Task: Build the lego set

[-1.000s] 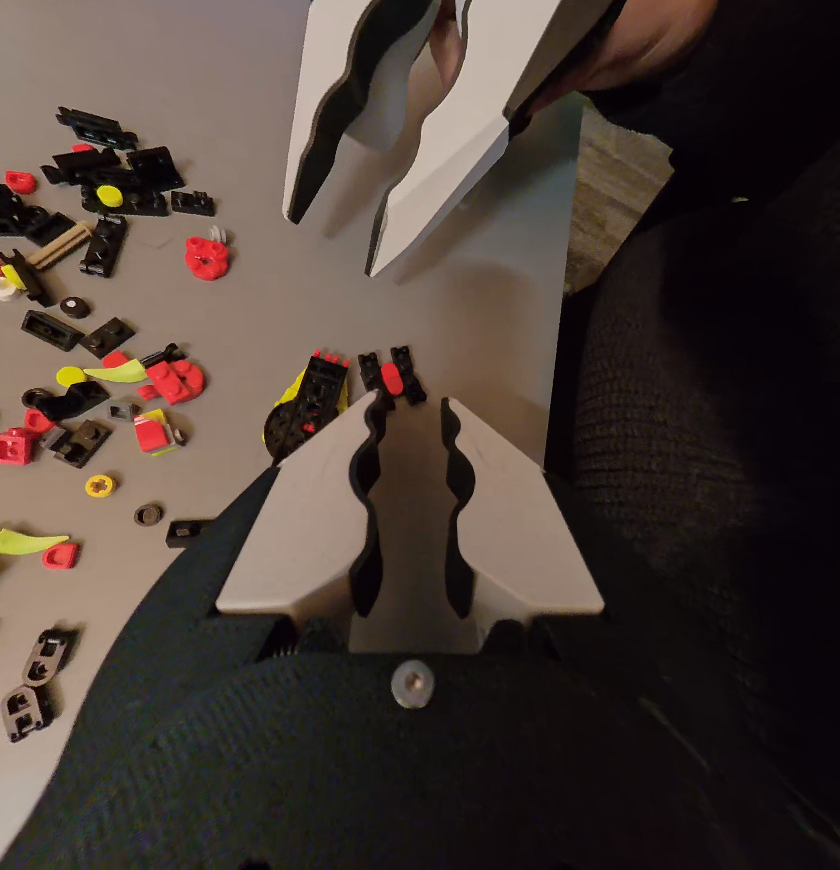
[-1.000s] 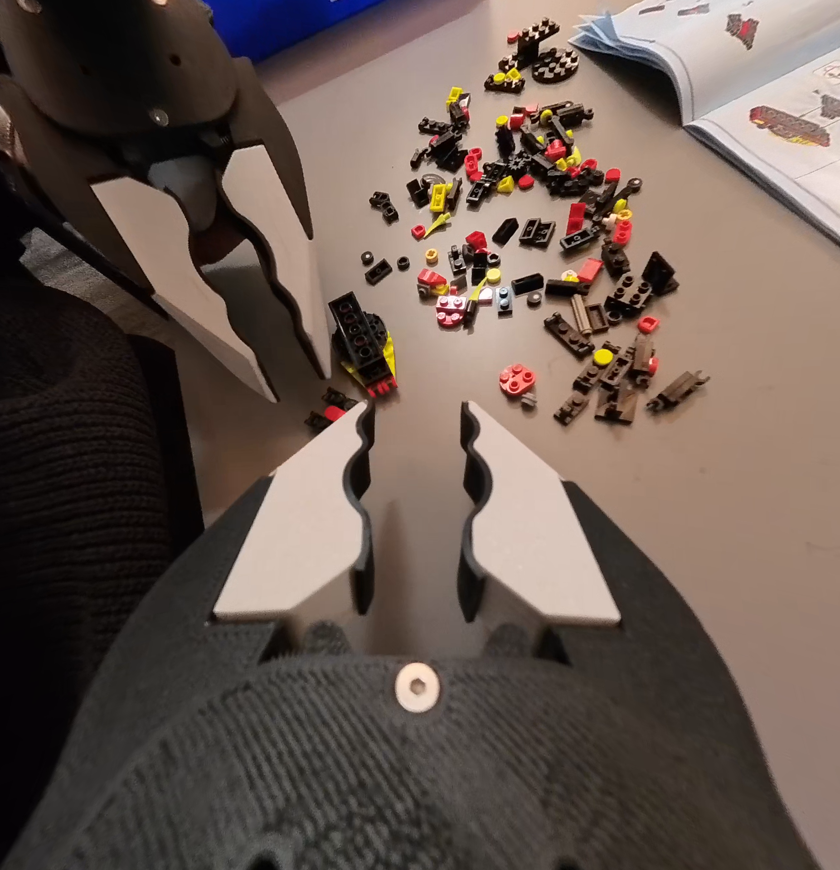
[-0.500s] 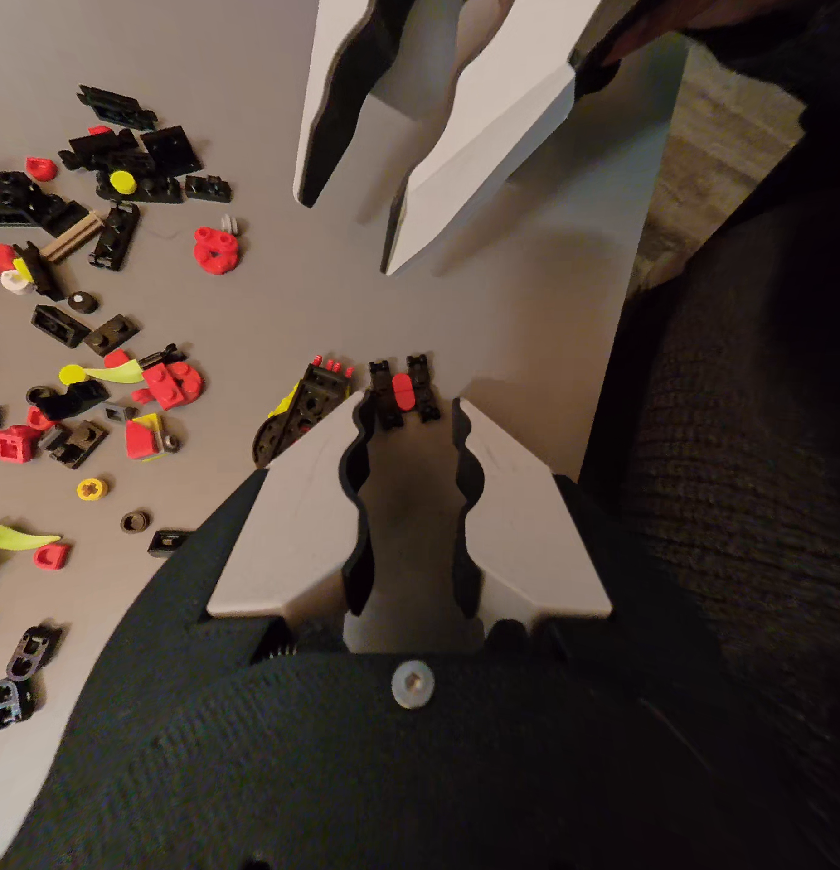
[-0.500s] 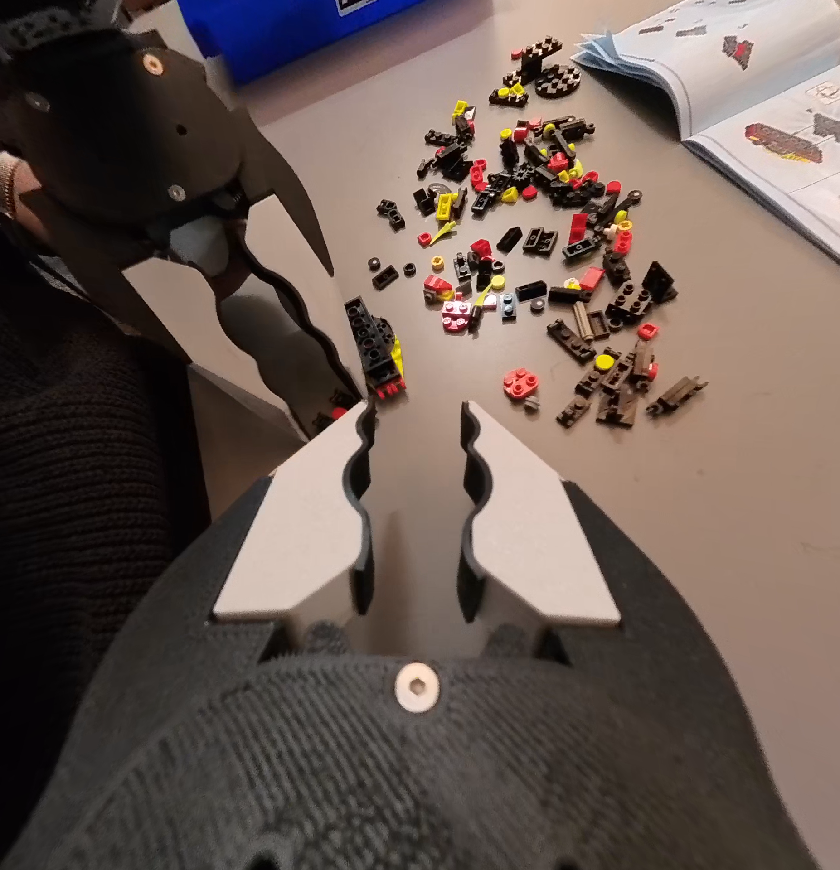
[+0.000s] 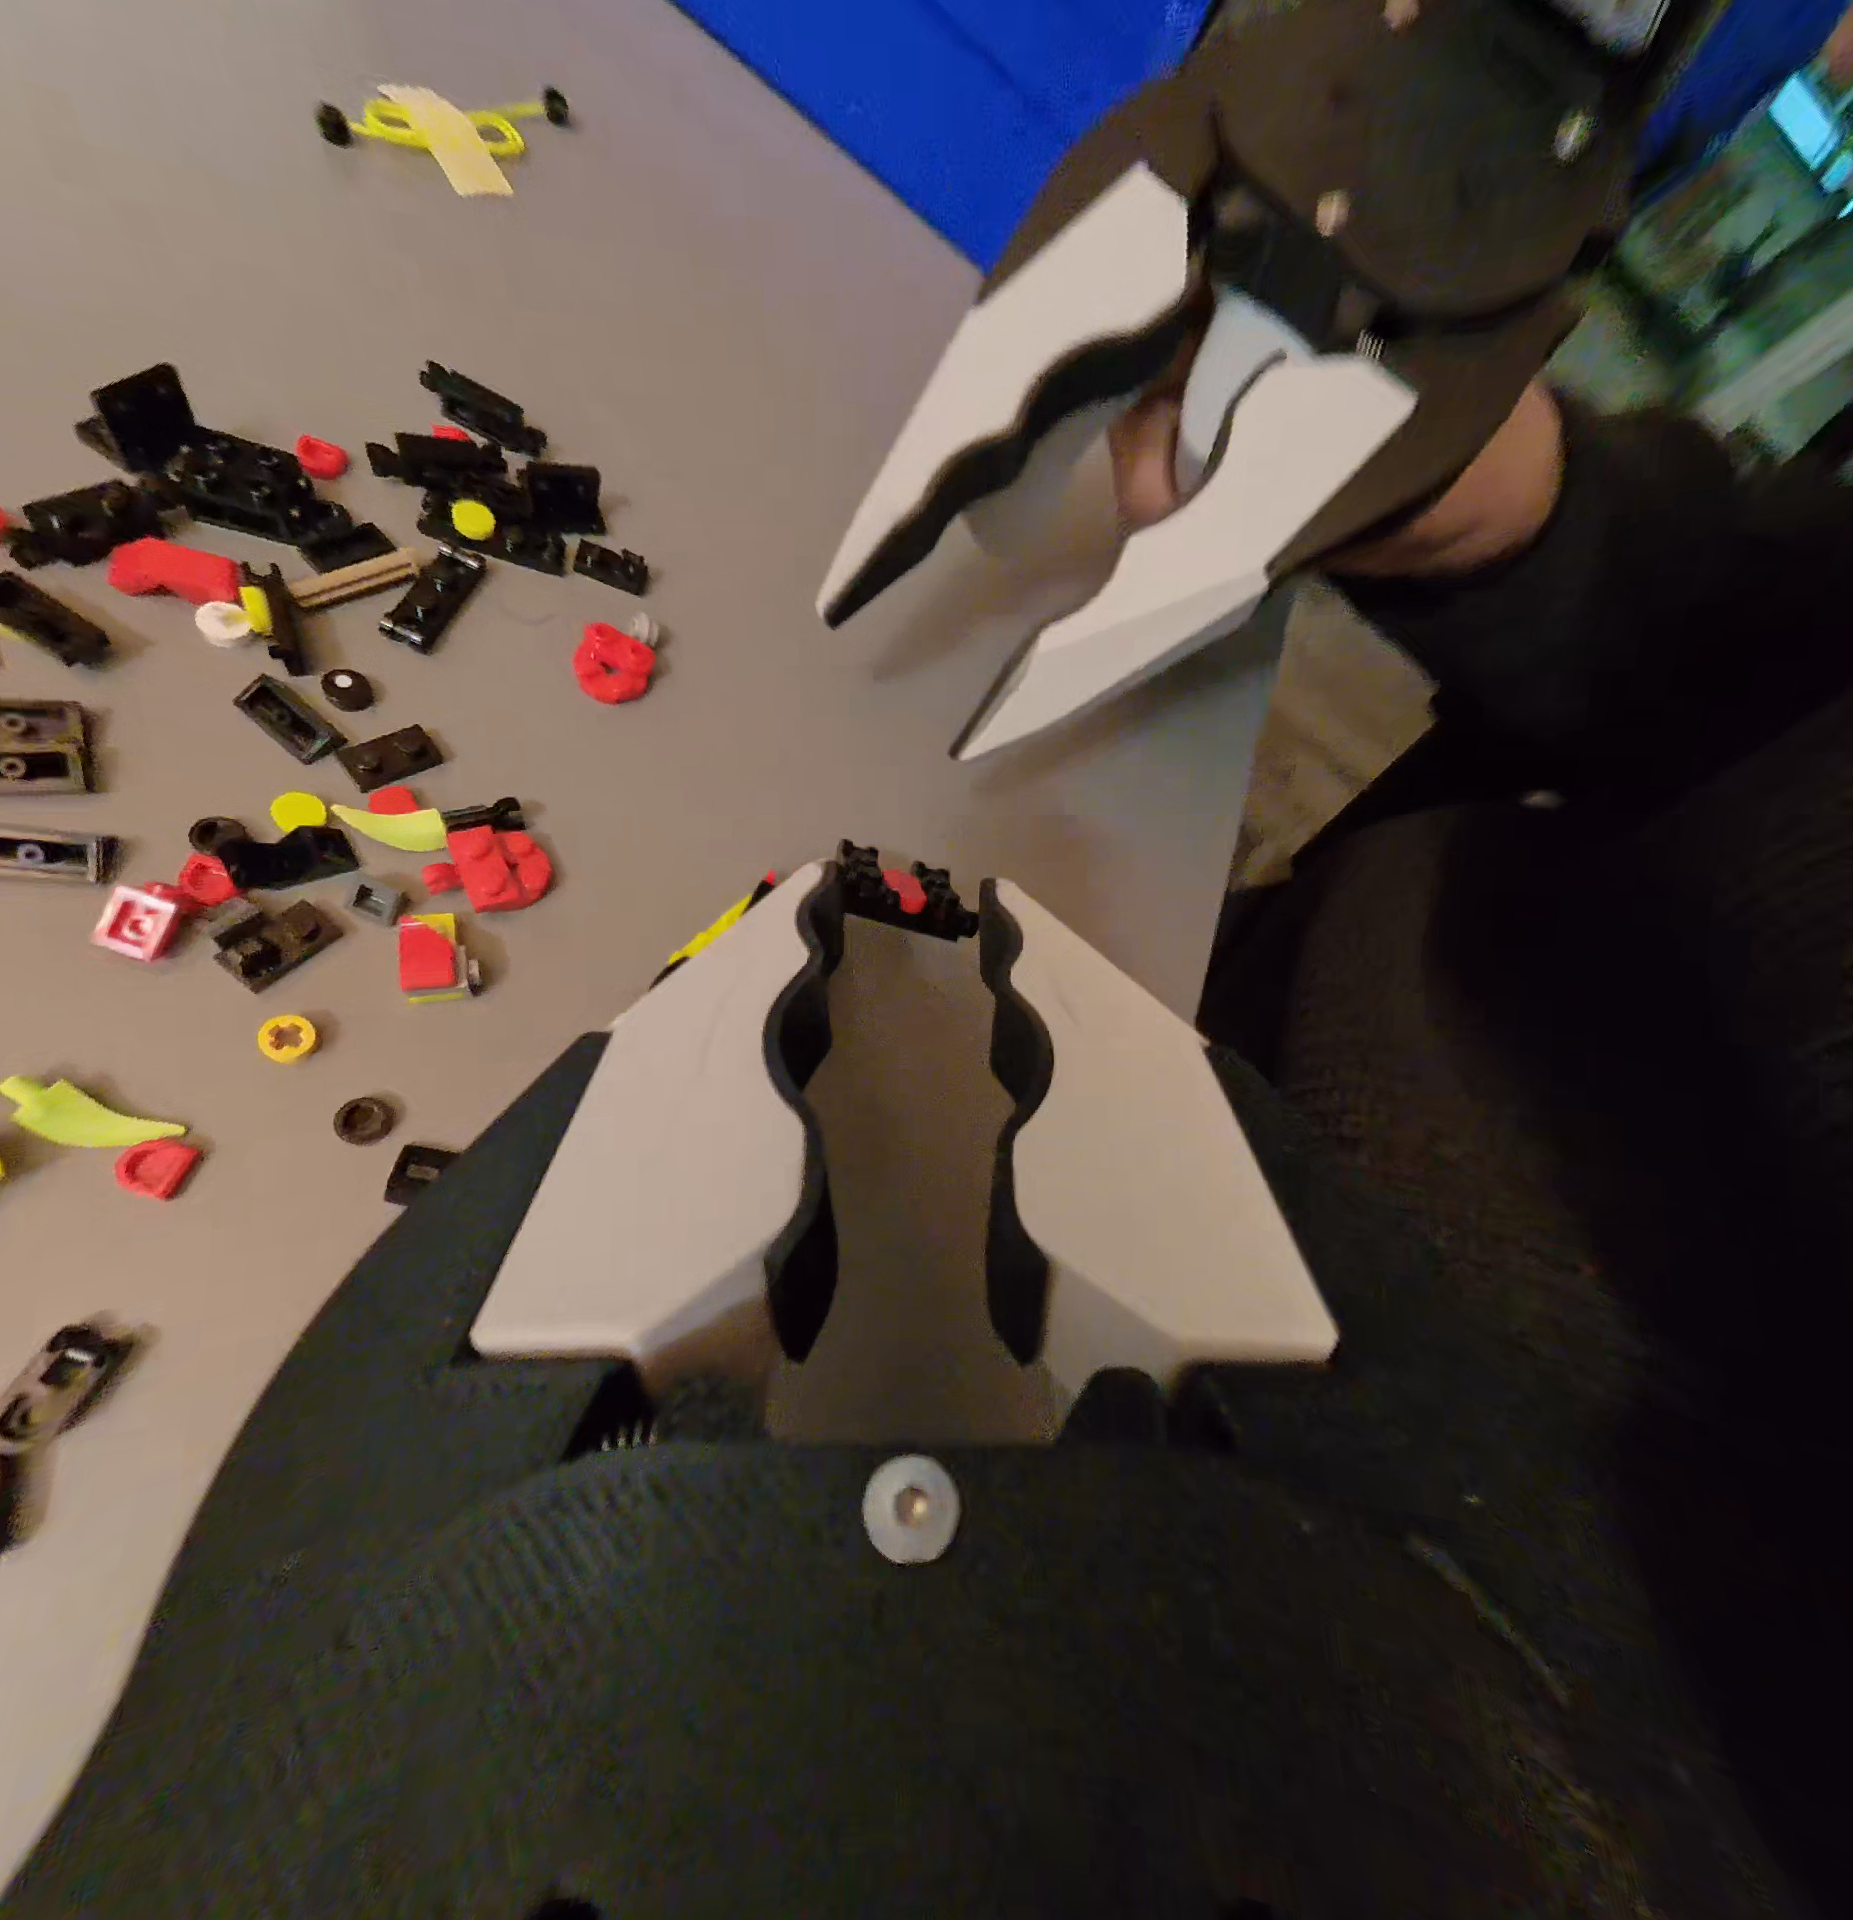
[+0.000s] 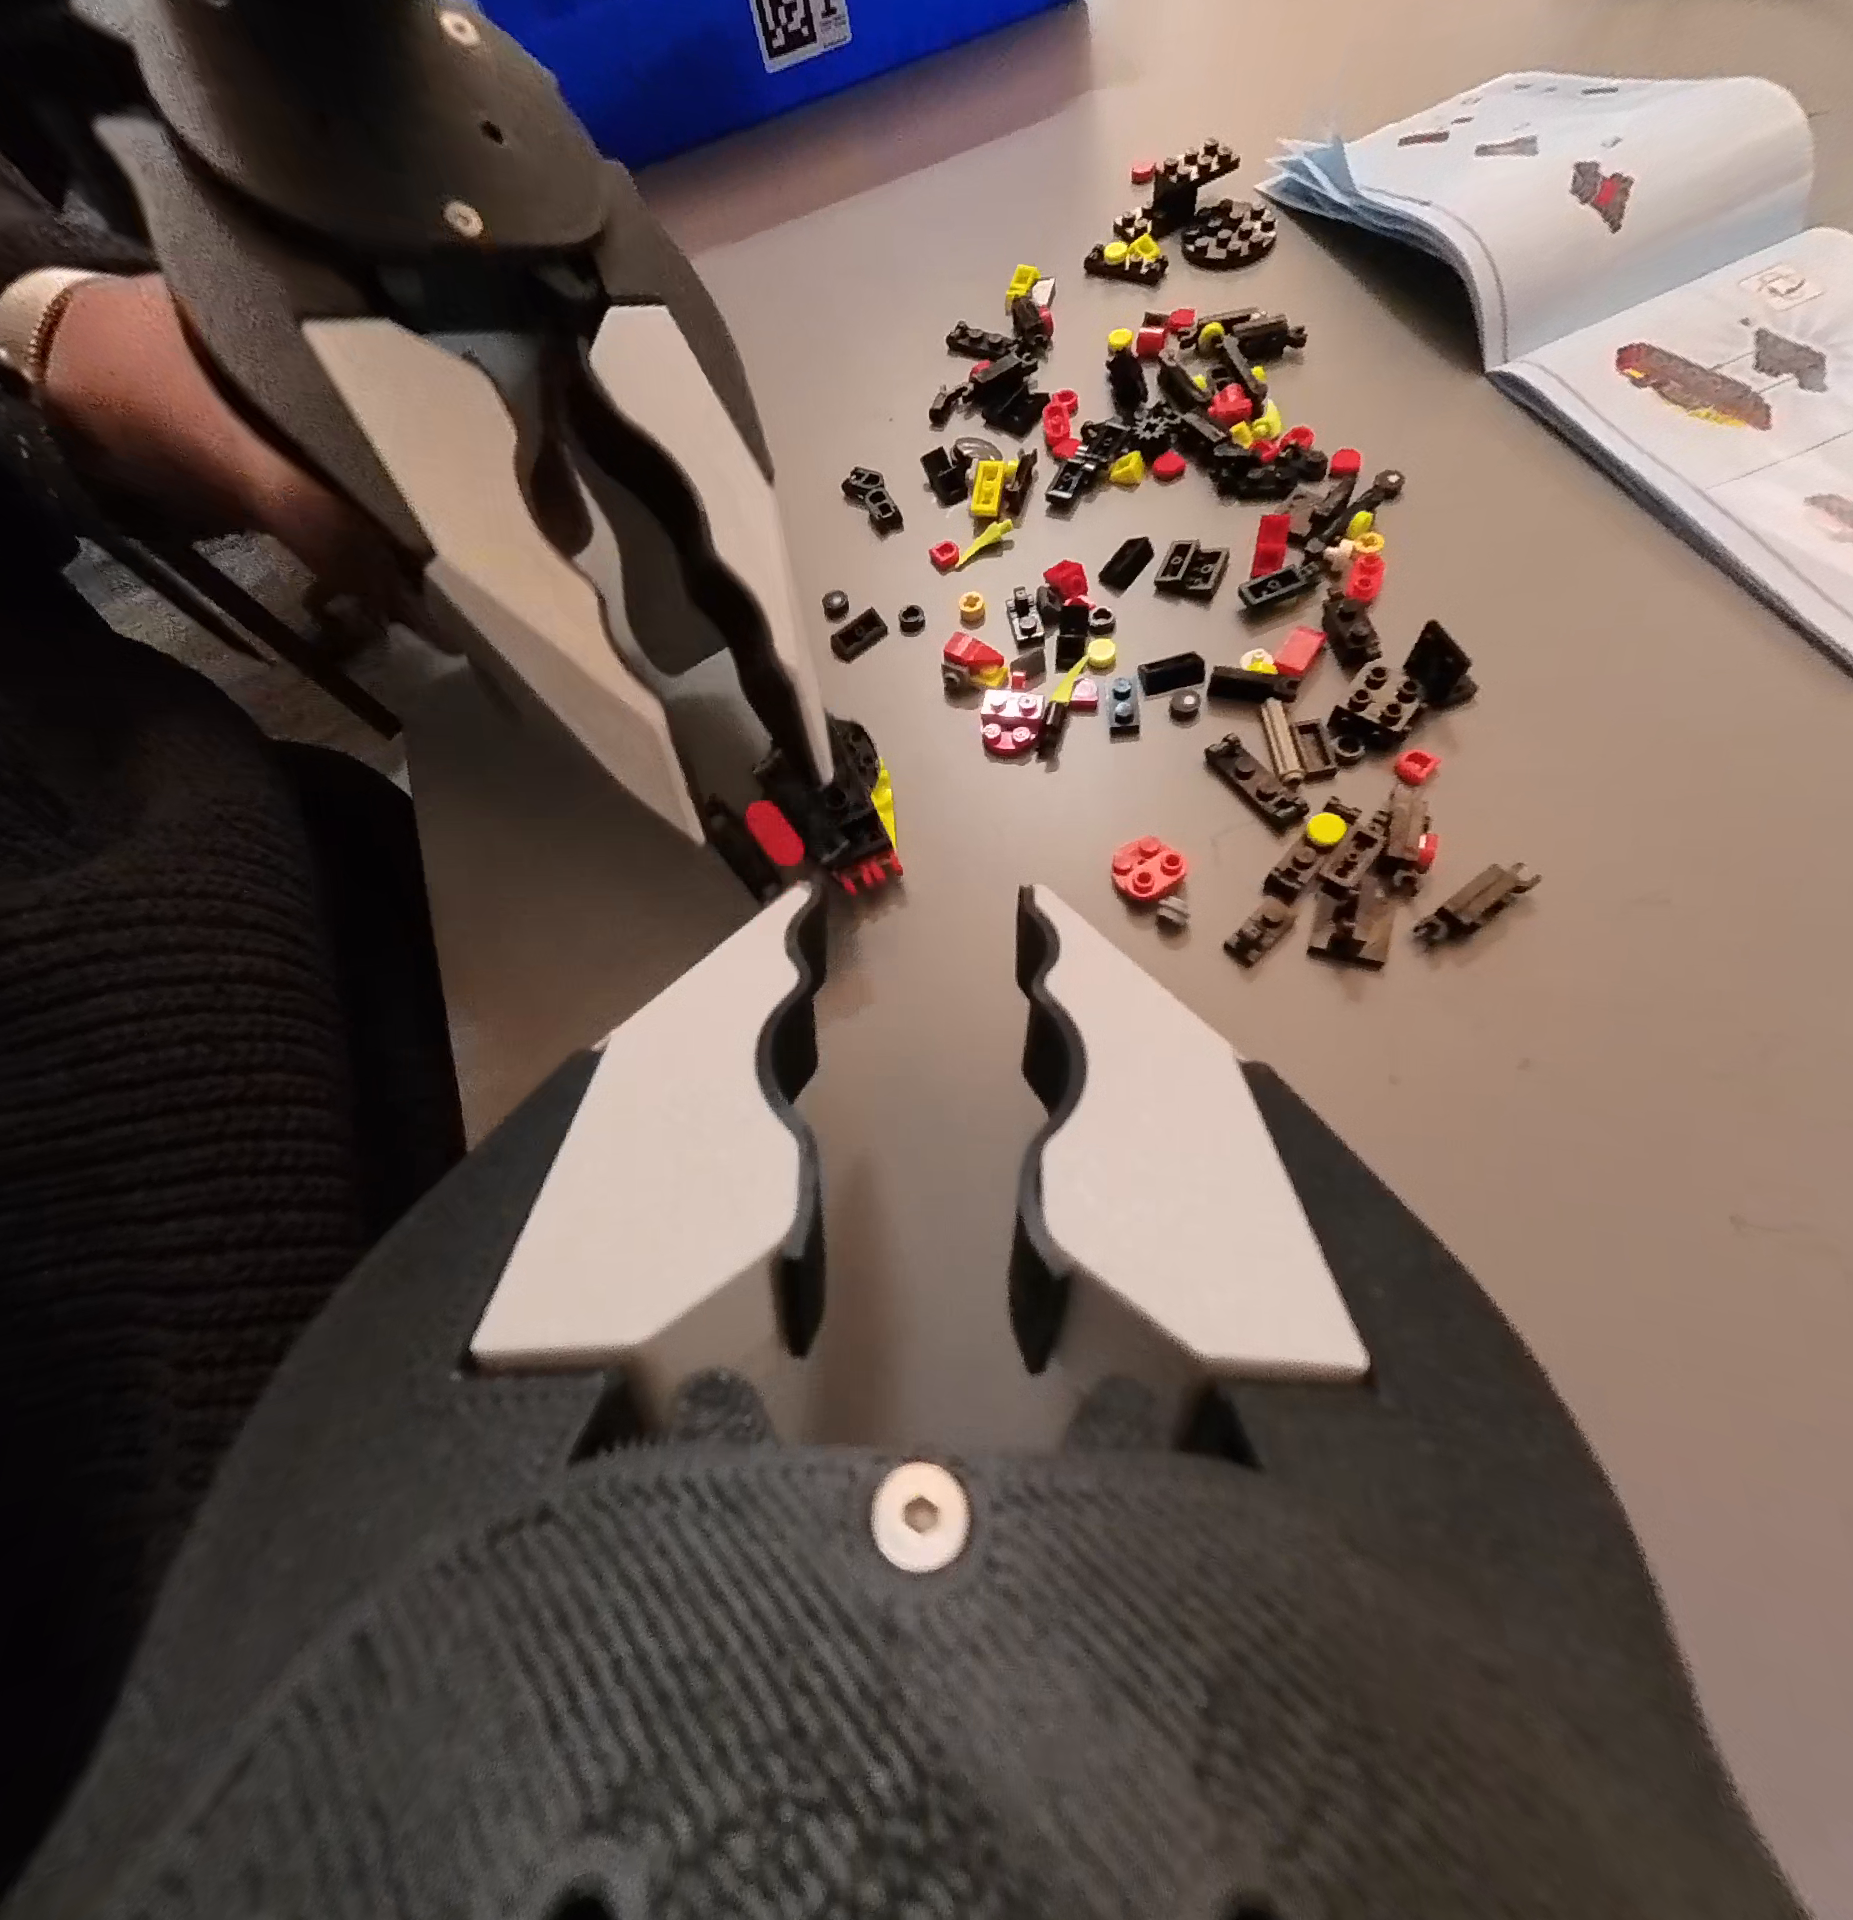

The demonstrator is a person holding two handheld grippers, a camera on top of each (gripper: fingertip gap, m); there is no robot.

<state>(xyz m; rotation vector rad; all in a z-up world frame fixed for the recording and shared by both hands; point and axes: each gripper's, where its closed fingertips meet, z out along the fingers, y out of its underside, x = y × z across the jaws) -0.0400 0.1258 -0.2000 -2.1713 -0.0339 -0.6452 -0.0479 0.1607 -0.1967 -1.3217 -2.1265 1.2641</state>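
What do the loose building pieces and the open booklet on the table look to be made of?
Building pieces: seemingly moulded hard plastic, glossy, with studs, sharp edges and small highlights. Booklet: thin printed paper, pale blue; its pages fan and curl at the fold. The table looks like smooth matte grey laminate, though that is less certain.

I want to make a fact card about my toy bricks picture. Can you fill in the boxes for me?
Left gripper: jaws around a small black-and-red brick piece; cannot tell if it is squeezed
Right gripper: jaws open, nothing between them
Beside the piece: black-and-yellow brick build
Table: grey, with loose black, red and yellow bricks
Far right: open instruction booklet
Far edge: blue box
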